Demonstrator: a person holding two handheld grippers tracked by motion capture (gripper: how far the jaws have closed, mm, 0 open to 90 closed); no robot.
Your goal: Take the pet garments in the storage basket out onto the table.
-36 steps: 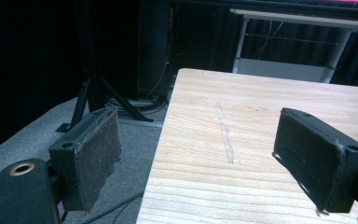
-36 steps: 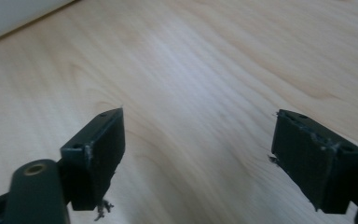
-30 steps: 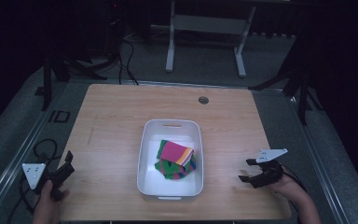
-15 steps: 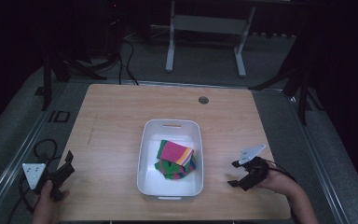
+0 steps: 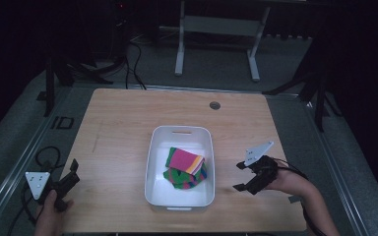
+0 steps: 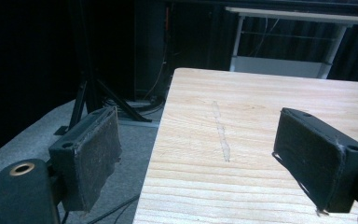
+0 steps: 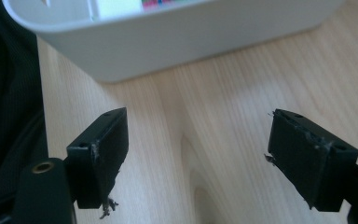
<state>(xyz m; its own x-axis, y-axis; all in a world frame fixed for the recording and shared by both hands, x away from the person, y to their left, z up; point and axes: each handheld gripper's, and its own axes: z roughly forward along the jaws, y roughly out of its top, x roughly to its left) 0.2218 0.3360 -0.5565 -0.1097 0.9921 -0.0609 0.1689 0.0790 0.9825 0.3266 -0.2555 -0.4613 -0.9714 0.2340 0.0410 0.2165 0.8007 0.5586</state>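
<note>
Dim room, wooden table (image 5: 118, 132), white bin (image 5: 179, 135) holding folded striped cloths (image 5: 186, 167).
Approaching bin, right gripper (image 5: 242, 176) gaping empty just right of it; left gripper (image 5: 73, 172) idling open well left. Next, probably: reaching over rim onto cloths.

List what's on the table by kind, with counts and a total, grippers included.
White tubs: 1
Piles of striped cloths, inside the tub; how many cloths the pile holds cannot be told: 1
Hand-held grippers: 2, the left gripper at the table's left edge, the right gripper beside the tub, both with jaws apart and nothing between them
Total: 4
</note>
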